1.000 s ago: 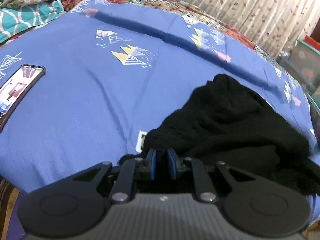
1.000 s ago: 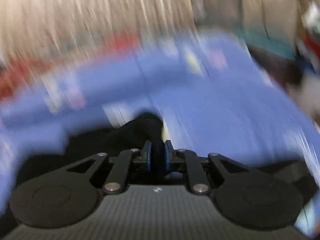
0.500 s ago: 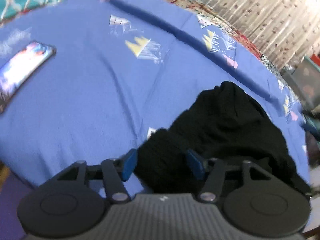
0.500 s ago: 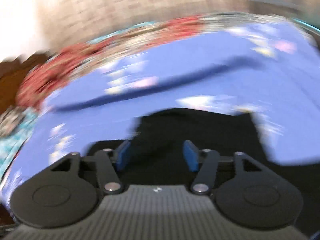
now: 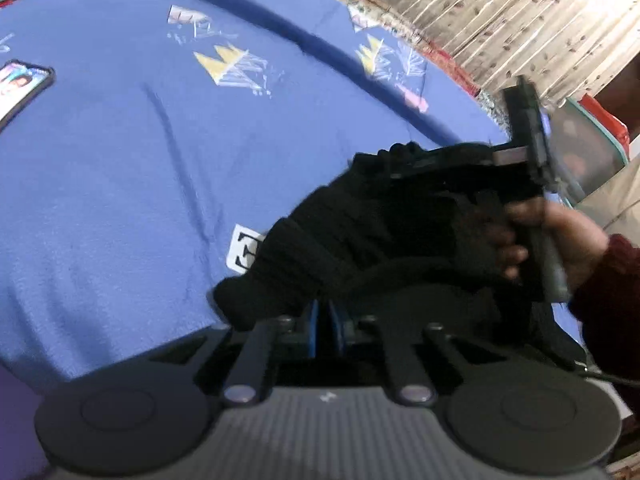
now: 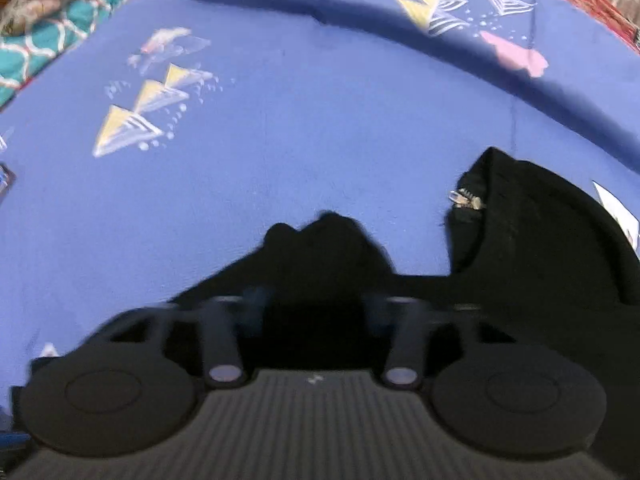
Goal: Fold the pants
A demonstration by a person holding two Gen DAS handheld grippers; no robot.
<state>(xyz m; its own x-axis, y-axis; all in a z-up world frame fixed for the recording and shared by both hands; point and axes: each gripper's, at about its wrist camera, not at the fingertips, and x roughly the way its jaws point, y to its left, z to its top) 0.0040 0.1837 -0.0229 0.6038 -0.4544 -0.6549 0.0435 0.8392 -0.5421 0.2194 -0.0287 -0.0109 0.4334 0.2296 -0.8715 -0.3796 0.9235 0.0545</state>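
Black pants (image 5: pixel 360 232): soft, limp, light; L gripper (image 5: pixel 325 326) clamped on hem, R gripper (image 6: pixel 316 312) closing w/ jaws apart astride cloth; take waistband edge.

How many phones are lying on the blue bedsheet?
1. The phone lies at the left edge of the bedsheet, partly cut off by the frame; others may be outside view.

R gripper (image 6: pixel 316 312) fingers blurred; phone (image 5: pixel 20 84) cut off by edge.
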